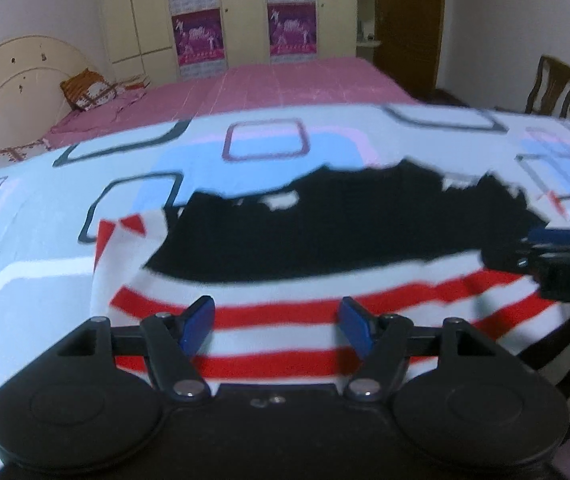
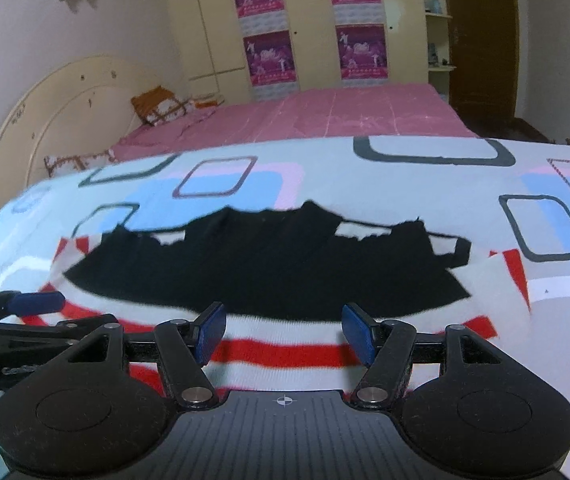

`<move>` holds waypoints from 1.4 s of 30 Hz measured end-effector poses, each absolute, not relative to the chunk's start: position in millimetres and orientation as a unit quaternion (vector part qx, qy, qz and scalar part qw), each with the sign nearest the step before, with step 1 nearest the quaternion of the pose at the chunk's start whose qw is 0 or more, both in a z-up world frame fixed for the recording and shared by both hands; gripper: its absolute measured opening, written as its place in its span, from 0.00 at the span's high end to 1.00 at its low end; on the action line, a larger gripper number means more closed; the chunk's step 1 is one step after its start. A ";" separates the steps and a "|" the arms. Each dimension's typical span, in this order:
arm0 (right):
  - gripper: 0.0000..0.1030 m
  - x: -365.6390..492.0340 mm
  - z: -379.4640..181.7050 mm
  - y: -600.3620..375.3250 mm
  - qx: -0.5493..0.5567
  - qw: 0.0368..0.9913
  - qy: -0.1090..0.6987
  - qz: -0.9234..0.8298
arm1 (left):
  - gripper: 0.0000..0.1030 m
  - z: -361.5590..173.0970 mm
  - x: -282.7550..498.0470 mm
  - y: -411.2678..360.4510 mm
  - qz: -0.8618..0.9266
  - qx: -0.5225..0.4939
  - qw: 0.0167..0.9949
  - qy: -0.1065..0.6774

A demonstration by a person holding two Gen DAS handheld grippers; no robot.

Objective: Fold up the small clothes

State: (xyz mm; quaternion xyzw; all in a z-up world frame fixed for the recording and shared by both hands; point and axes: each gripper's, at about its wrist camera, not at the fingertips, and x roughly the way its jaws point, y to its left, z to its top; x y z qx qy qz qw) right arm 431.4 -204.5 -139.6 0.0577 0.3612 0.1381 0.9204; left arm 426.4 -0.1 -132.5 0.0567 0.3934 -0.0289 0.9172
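A small garment lies spread on the patterned sheet [image 1: 37, 248], its lower part in red and white stripes [image 1: 277, 344] and its upper part black [image 1: 305, 232]. My left gripper [image 1: 277, 318] hovers open over the stripes, with nothing between its blue pads. The right gripper's fingers [image 1: 557, 237] reach in sideways at the garment's right edge. In the right wrist view, the right gripper [image 2: 283, 322] is open over the stripes [image 2: 285, 350], just short of the black part [image 2: 265, 272]. A blue finger of the left gripper [image 2: 37, 303] shows at the left.
The sheet [image 2: 405, 188] with square outlines covers the near surface. Behind it is a pink bed [image 1: 269, 84] with pillows [image 1: 89, 90] and a curved headboard [image 1: 9, 80]. A wardrobe with posters [image 2: 305, 20] stands at the back, and a wooden chair [image 1: 551, 84] at the right.
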 end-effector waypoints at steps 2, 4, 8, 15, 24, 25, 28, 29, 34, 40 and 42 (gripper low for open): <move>0.38 429.7 -145.4 -201.9 0.048 0.918 0.368 0.138 | 0.27 -140.0 425.1 8.7 -0.020 0.051 0.916 0.398; 0.38 430.4 -153.2 -203.2 0.037 0.915 0.379 0.131 | 0.18 -142.2 423.6 18.5 -0.008 0.041 0.916 0.398; 0.38 428.1 -165.4 -218.7 0.005 0.920 0.381 0.094 | 0.18 -143.1 419.5 35.6 0.003 0.033 0.917 0.397; 0.38 419.3 -171.7 -255.5 0.041 0.922 0.379 0.070 | 0.18 -141.8 410.0 50.5 0.011 0.029 0.918 0.395; 0.38 398.7 -139.2 -227.5 0.059 0.923 0.361 0.119 | 0.30 -112.3 383.7 34.8 -0.013 0.015 0.919 0.393; 0.38 394.0 -138.2 -220.8 0.055 0.922 0.361 0.130 | 0.29 -111.9 379.6 31.5 -0.019 0.014 0.919 0.394; 0.38 383.4 -140.2 -205.2 0.052 0.916 0.368 0.150 | 0.29 -117.9 373.1 26.4 -0.026 0.014 0.914 0.406; 0.38 381.0 -141.7 -202.0 0.053 0.914 0.371 0.154 | 0.29 -121.2 371.9 26.6 -0.026 0.015 0.912 0.409; 0.38 374.8 -153.1 -197.0 0.041 0.909 0.391 0.139 | 0.26 -136.6 368.8 35.8 -0.020 0.026 0.903 0.428; 0.38 374.2 -158.7 -202.0 0.043 0.908 0.402 0.112 | 0.25 -139.6 366.7 36.7 -0.032 0.040 0.904 0.425; 0.38 369.0 -156.5 -202.2 0.048 0.908 0.403 0.101 | 0.25 -139.8 366.4 38.4 -0.040 0.041 0.903 0.425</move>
